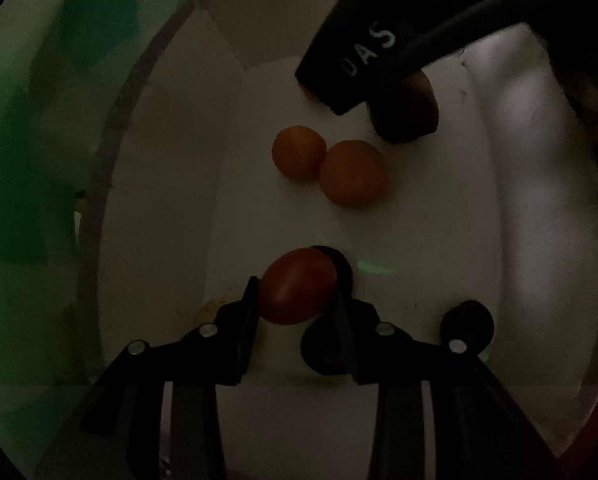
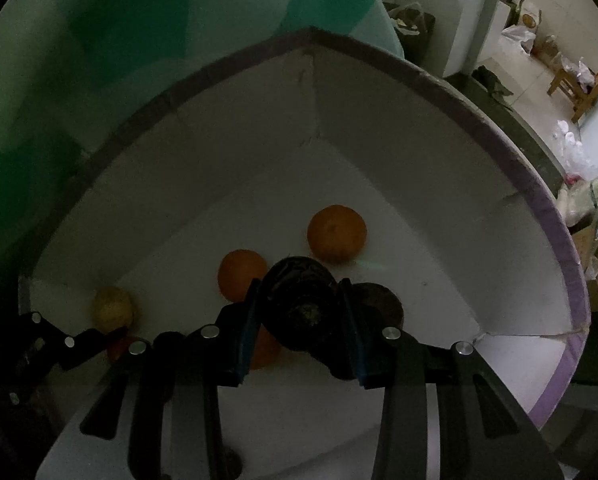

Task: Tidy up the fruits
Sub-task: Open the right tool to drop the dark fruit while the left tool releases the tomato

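My left gripper (image 1: 297, 285) is shut on a small red oval fruit (image 1: 297, 286), low inside a white box (image 1: 139, 92). Two orange fruits (image 1: 299, 152) (image 1: 353, 172) lie touching on the box floor beyond it. My right gripper (image 2: 299, 288) is shut on a dark round fruit (image 2: 299, 304), also inside the box (image 2: 419, 72). Around it lie another dark fruit (image 2: 379, 304), orange fruits (image 2: 337, 234) (image 2: 241, 280) and a yellowish fruit (image 2: 113, 308). The right gripper (image 1: 367, 108) shows at the upper right of the left wrist view. The left gripper (image 2: 111, 340) shows at the left edge of the right wrist view.
Dark round shapes (image 1: 467, 320) sit on the box floor by my left fingers. A green and white surface (image 2: 99, 40) lies outside the box. Past the box's right rim are a floor with a wooden stool (image 2: 579, 88), bags and a bin (image 2: 411, 24).
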